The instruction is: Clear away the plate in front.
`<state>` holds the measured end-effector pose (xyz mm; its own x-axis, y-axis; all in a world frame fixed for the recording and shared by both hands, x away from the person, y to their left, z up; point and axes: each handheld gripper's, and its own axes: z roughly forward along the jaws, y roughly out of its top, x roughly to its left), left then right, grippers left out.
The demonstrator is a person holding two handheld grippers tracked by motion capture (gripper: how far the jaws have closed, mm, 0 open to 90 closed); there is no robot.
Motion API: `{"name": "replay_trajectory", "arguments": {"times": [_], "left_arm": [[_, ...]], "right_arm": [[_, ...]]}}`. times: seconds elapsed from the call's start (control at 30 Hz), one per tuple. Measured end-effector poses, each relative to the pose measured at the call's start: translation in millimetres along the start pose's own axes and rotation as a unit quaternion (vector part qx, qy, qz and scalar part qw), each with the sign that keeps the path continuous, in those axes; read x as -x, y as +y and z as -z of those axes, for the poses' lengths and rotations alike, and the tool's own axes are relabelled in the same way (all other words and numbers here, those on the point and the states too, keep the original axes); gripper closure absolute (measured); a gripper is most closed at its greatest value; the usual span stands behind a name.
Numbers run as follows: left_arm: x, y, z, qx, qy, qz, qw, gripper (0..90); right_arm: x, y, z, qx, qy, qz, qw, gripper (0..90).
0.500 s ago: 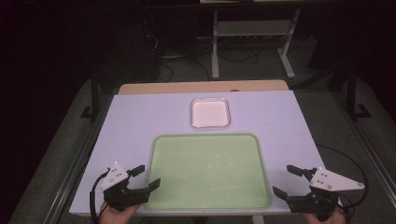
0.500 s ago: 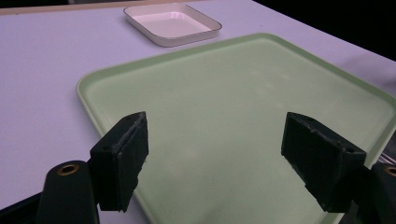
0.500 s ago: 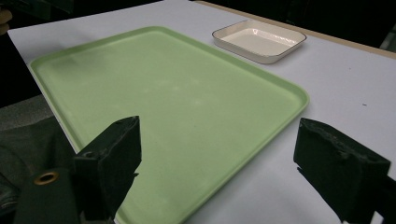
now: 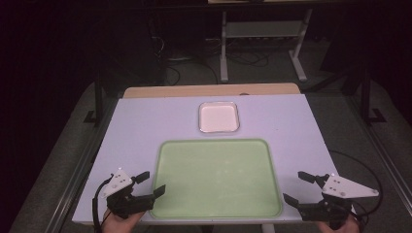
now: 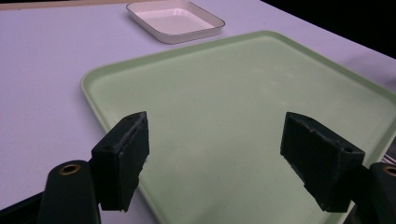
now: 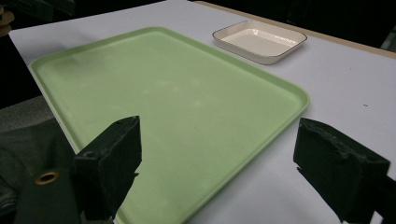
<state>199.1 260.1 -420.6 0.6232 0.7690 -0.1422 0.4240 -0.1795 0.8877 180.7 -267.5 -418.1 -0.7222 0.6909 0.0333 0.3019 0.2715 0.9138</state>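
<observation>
Two claws hang released at the counter's near edge — left claw at seven o'clock, right claw at five. Between them lies the green tray, bare; the small white dish sits just beyond, at twelve o'clock.

The high view's bottom edge cuts off both hands; the green tray runs off the left gripper view's bottom edge.
</observation>
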Motion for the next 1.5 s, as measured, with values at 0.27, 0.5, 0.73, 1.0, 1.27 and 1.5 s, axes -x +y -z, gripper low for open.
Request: {"name": "replay_trajectory", "arguments": {"times": [0.27,0.5,0.73,1.0,1.27,1.5], "left_arm": [[0.1,-0.4,-0.9,-0.002,0.004,0.002,1.0000,23.1],[-2.8,-1.3,-1.8,-0.001,0.006,0.011,0.9999,23.1],[-1.7,-0.4,-1.7,0.002,0.013,0.008,0.9999,23.1],[1.1,0.7,-5.8,-0.002,0.004,0.005,1.0000,23.1],[4.7,2.3,-10.8,-0.007,-0.004,-0.001,1.0000,23.1],[6.2,5.4,-15.3,-0.012,-0.011,0.000,0.9999,23.1]], "right_arm": [[-1.8,1.2,1.1,0.003,0.001,0.003,1.0000,14.4],[-1.6,1.9,1.1,0.004,0.004,0.005,1.0000,14.4],[-3.0,2.4,2.0,0.005,0.005,0.008,0.9999,14.5],[-3.9,2.9,0.8,0.005,0.009,0.009,0.9999,14.5],[-4.2,2.9,0.7,0.004,0.010,0.010,0.9999,14.5],[-4.5,2.7,1.1,0.005,0.010,0.009,0.9999,14.5]]}}
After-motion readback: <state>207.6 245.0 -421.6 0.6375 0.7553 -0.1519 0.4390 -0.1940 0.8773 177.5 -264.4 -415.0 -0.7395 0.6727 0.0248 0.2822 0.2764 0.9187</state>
